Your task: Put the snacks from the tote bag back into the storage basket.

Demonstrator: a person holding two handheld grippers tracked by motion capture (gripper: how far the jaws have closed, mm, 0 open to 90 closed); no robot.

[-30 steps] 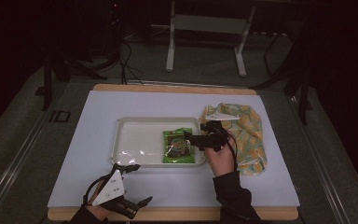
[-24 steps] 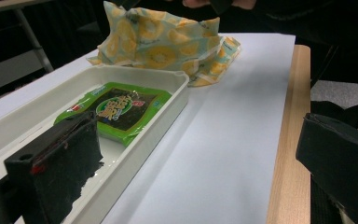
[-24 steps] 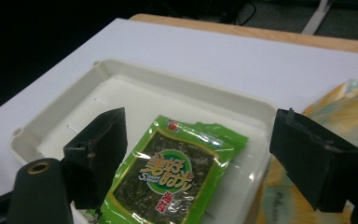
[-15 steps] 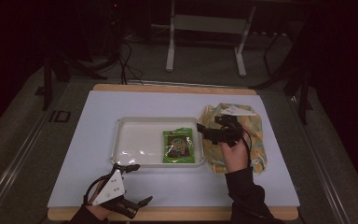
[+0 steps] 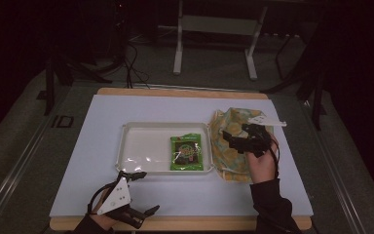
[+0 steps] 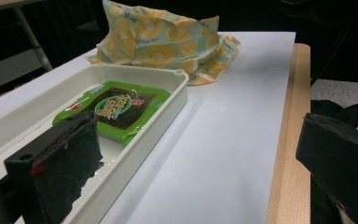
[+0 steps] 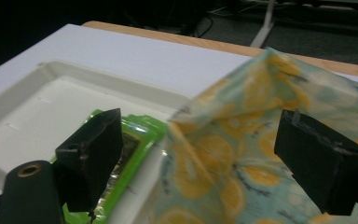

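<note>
One green snack packet (image 5: 189,152) lies in the tray (image 5: 136,146); at its 3 o'clock, the wide-open, empty right gripper (image 5: 234,143) hovers over the lemon-print bag (image 5: 229,127), its contents judged still to unpack.

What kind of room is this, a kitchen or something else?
Probably a lab or recording studio rather than a kitchen: a white-topped table under a spotlight, dark surroundings, cables on the floor and a metal stand behind.

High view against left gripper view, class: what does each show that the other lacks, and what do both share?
High view alone: the right tool, open above the lemon-print bag, and the floor stand. Left gripper view alone: the left tool's open black jaws seen close up. Both share the white tray, the green packet lying in it, and the bag.
</note>
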